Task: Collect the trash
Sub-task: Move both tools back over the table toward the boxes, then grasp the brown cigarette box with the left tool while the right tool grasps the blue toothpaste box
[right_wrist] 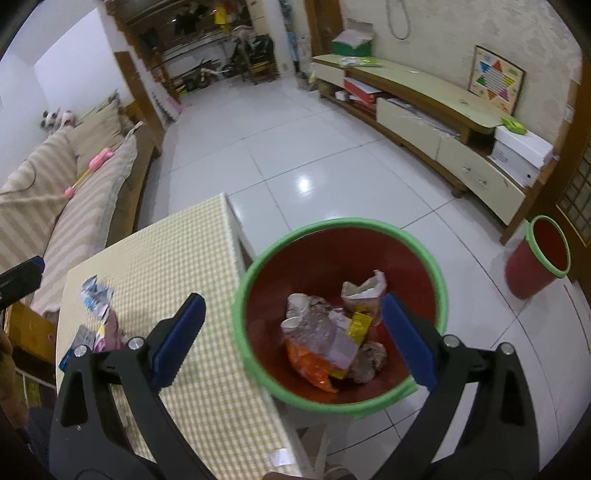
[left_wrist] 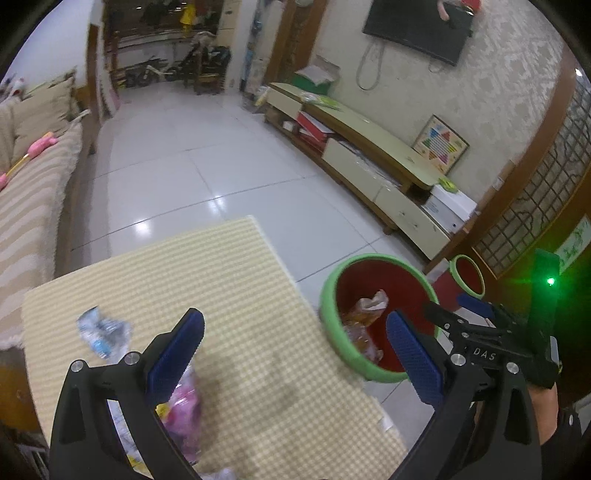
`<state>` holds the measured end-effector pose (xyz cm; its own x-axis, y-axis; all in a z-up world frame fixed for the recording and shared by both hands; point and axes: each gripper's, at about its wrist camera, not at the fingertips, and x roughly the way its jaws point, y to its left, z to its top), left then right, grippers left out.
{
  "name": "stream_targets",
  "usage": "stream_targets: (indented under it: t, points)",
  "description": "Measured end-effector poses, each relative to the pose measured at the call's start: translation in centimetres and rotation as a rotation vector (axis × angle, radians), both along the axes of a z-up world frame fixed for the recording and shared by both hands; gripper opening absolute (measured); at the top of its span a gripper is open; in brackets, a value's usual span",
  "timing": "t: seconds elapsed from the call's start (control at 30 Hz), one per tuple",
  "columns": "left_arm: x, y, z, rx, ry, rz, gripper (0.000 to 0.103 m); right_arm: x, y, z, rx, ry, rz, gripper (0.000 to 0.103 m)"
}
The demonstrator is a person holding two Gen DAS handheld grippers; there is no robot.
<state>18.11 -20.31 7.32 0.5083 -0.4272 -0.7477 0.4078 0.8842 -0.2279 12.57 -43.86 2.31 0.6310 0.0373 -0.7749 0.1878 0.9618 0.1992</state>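
Both my tools are released right now, jaws spread wide with nothing between them. My left tool sits over the checked counter, near its right edge, and my right tool hangs just past that same edge, over the near bin, red with a green rim. The bin stands on the floor just beside the counter's side, so there's hardly any gap between the two.

Trash already in the bin: an orange wrapper, a yellow packet, a torn beige bag and some crumpled paper. Still on the counter: a crumpled blue-and-white wrapper toward the left edge, and a pink wrapper right under my left tool's left finger, a bit blurred. Can't tell what the white scraps at the bottom edge are.

Room-wise, the white tile floor beyond the counter's far edge is wide open all the way to the back doorway. A striped sofa runs along the left, close to the counter. A long low TV cabinet lines the right wall, with a TV above it. A second red bin stands further right, well apart from the first one, near the cabinet's end.
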Motion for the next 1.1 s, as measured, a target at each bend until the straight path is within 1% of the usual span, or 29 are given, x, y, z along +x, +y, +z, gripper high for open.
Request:
stream_targets:
  t: [0.33,0.47,0.6,0.87,1.0,1.1]
  points:
    - [-2.1,10.9,-1.2,0.007,0.009,0.159,0.095,0.0,5.8,-0.9,0.002,0.018,0.127,0.095]
    - [-3.5,15.4,-2.9,-0.001,0.039,0.242,0.095,-0.1,8.4,-1.5,0.012,0.033,0.186,0.095]
    - [-4.7,18.8,-5.0,-0.014,0.079,0.299,0.095,-0.2,11.4,-2.0,0.012,0.049,0.250,0.095]
    - [-6.5,23.1,-8.6,-0.050,0.138,0.383,0.095,-0.5,15.5,-2.7,0.018,0.057,0.343,0.095]
    - [-6.8,24.7,-10.2,-0.058,0.163,0.421,0.095,-0.5,18.4,-2.6,-0.014,0.038,0.435,0.095]
    - [-6.9,25.4,-10.9,-0.065,0.176,0.439,0.095,-0.6,20.3,-2.5,-0.034,0.028,0.496,0.095]
